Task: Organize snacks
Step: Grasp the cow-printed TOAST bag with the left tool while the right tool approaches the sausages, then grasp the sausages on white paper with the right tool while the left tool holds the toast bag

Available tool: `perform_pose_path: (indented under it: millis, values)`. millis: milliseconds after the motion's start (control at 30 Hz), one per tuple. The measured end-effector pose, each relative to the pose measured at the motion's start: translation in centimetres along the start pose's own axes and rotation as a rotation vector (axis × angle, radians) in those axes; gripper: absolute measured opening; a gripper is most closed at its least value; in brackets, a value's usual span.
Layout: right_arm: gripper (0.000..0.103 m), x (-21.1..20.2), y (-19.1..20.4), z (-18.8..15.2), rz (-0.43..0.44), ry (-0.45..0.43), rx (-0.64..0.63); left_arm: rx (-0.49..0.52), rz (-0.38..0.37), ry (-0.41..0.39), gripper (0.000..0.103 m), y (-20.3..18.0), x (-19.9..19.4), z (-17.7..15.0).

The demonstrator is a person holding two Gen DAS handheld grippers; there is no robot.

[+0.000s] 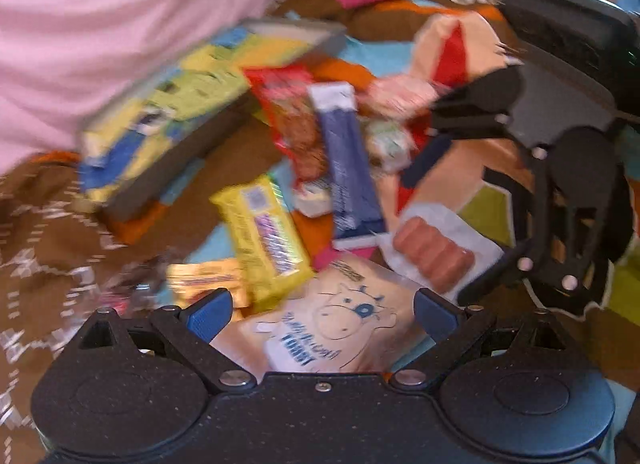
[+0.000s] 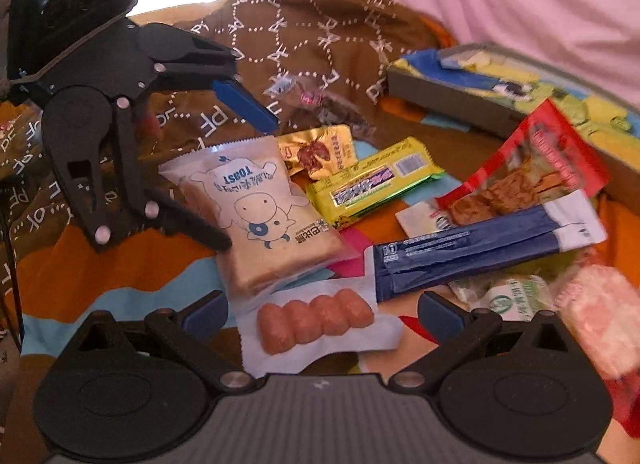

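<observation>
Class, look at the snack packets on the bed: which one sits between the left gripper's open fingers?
The toast packet with the cartoon cow: it alone sits between the left gripper's blue pads; the yellow bar and sausage pack lie beyond.

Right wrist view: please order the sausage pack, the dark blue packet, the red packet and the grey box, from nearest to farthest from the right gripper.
1. sausage pack, between the fingers.
2. dark blue packet, right.
3. red packet, farther right.
4. grey box, far right.

Both grippers were chunky black plastic, left gripper (image 1: pixel 322 314) and right gripper (image 2: pixel 322 310), blue fingertip pads (image 2: pixel 245 104), silver screws, maybe a pink sleeve (image 1: pixel 100 24), pretty blurry
</observation>
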State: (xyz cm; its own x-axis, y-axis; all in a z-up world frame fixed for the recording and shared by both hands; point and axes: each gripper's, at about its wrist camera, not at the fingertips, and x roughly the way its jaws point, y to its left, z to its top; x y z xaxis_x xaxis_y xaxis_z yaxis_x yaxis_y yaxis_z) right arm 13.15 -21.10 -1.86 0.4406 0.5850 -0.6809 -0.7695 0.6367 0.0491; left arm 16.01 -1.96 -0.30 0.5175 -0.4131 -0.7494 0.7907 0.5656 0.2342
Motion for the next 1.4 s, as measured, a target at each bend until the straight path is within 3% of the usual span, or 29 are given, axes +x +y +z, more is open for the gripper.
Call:
perform_pose_path:
  millis: [200,400,600,833,1067,1233,1400]
  values:
    - [0.103,1.5,-0.9,0.4,0.108,0.06,-0.015,0.07,-0.157,0.096,0.097,0.8,1.9,0.7]
    - [0.103,2.0,-0.7,1.0,0.135,0.105,-0.045,0.149,-0.204,0.164,0.099,1.7,3.6,0.7]
    - [0.103,2.3,-0.6,1.2,0.108,0.115,-0.035,0.147,-0.257,0.226,0.1,1.8,5.4,1.2]
    - [0.099,1.6,-0.1,0.5,0.049,0.057,-0.004,0.036,-0.227,0.227,0.095,1.9,4.5,0.9]
    - [0.097,1.0,0.1,0.1,0.028,0.052,0.011,-0.073,-0.165,0.246,0.09,1.0,3.3,0.8]
    - [0.096,-1.2,0.3,-1.0,-0.036,0.037,0.067,-0.198,-0.119,0.236,0.087,-0.3,2.4,0.8]
    - [0.096,-3.2,0.4,-2.1,-0.121,0.044,0.151,-0.3,-0.051,0.276,0.085,-2.6,2.4,1.3]
